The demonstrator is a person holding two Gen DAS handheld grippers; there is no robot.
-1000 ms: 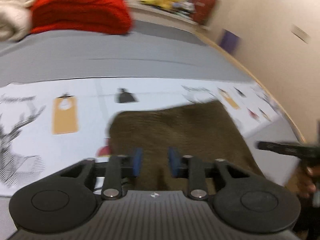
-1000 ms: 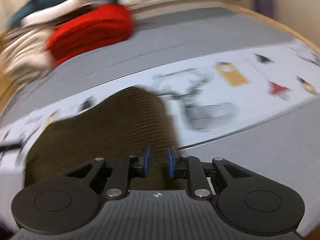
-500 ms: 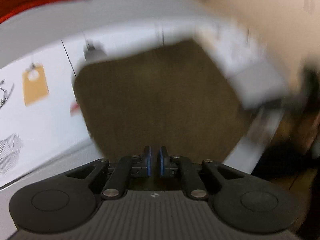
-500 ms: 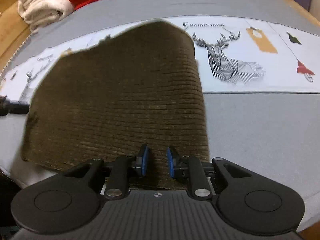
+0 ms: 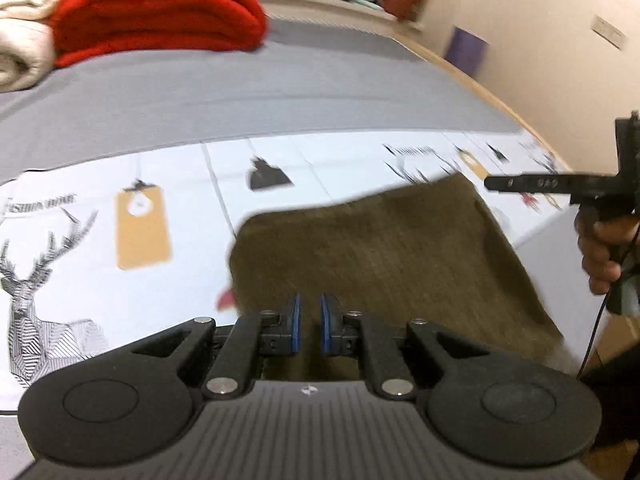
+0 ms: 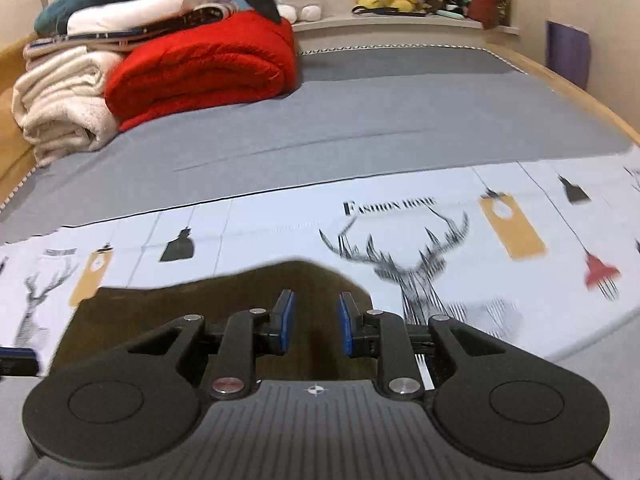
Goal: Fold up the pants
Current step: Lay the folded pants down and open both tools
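Right wrist view: pants [image 6: 192, 312] now lower; right gripper [image 6: 314, 324] opening.

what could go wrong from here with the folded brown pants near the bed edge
1. The pants lie close to the near edge of the bed, one corner seeming to reach it in the left wrist view; a tug toward the person might slide them off.
2. Both pairs of fingers, left gripper and right gripper, are opening over the cloth; a snagged layer could undo the fold.
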